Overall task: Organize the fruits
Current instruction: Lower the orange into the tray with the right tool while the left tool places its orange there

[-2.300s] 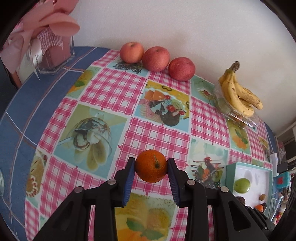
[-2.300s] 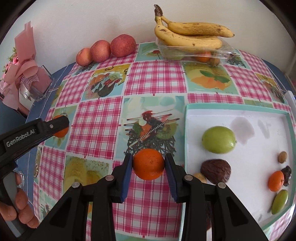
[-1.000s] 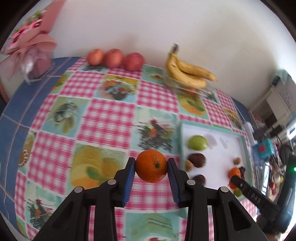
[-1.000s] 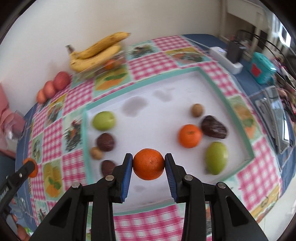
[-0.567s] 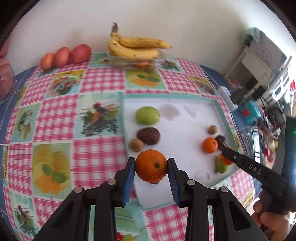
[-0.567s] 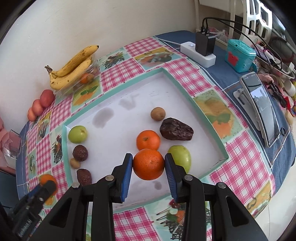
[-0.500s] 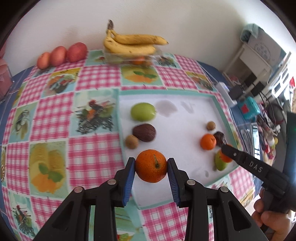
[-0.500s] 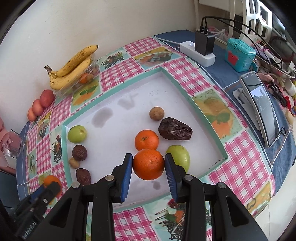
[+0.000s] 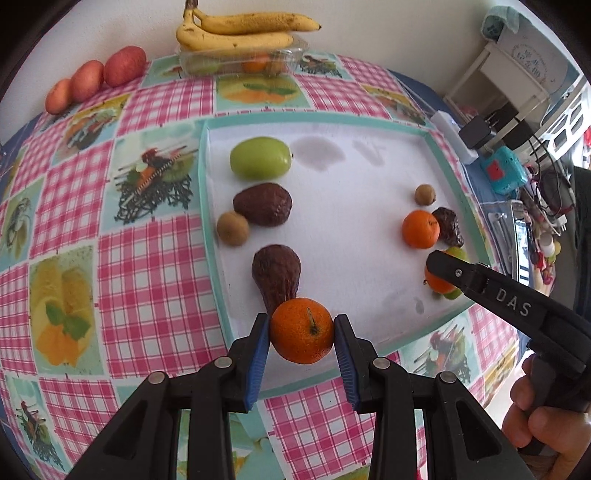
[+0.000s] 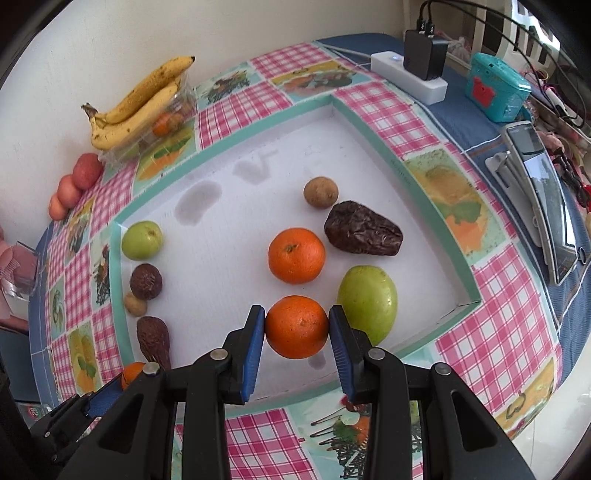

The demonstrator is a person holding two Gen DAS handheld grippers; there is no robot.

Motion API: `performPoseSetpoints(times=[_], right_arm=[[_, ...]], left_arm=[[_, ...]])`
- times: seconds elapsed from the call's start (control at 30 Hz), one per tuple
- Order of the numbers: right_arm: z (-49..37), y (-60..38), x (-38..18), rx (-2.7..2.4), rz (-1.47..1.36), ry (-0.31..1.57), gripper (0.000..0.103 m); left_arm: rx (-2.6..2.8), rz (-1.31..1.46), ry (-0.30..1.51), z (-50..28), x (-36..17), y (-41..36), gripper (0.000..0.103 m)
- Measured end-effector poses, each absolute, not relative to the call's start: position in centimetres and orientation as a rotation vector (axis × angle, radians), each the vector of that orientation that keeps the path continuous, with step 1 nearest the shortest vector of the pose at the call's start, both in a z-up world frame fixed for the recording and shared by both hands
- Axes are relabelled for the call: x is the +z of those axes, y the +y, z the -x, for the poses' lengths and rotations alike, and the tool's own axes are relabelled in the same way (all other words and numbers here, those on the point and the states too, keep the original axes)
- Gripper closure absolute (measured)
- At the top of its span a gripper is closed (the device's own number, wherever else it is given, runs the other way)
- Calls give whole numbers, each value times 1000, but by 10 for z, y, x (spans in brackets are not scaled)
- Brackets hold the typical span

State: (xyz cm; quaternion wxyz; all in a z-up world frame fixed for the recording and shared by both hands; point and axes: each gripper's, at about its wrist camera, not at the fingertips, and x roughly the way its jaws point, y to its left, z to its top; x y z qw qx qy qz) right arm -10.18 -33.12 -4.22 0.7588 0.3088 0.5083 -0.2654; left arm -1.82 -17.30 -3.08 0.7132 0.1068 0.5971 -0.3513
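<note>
Left claw: the left claw (image 9: 302, 332) pinches an orange (image 9: 302, 330) between its blue pads, stem toward the camera, over the near left part of the tray (image 9: 384, 123).
Right claw: the right claw (image 10: 297, 326) grips a second orange (image 10: 296, 326) the same way, over the near right part of the tray, just beside a green fruit (image 10: 367, 302).
Tray: white inside with a teal rim, lying on the desk (image 9: 155, 258) under a pink checked cloth with fruit pictures.
Left group in tray: a green apple (image 9: 260, 158), a dark wrinkled fruit (image 9: 263, 204), a small brown round fruit (image 9: 232, 228) and a dark pear-shaped fruit (image 9: 276, 275) stand in a row along the left rim.
Right group in tray: a loose orange (image 10: 296, 255) lies just beyond the right claw's orange, with a dark wrinkled date-like fruit (image 10: 362, 229) and a small brown ball (image 10: 320, 192) near it.
Back of desk: bananas (image 9: 240, 31) rest on a clear box (image 9: 243, 61) by the wall; three red apples (image 9: 96, 83) sit in a line to the left.
Hand: a person's hand (image 9: 543, 421) holds the right claw's handle.
</note>
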Motion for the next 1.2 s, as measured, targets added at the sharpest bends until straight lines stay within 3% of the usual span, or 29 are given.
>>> performPoseSetpoints(times=[0.63, 1.2], right_arm=[[91, -328, -58, -582, -656, 1173, 66], [87, -327, -57, -596, -637, 1182, 66]], left_arm=[[-759, -307, 1400, 22, -63, -189, 66], [-755, -296, 1391, 20, -55, -178, 64]])
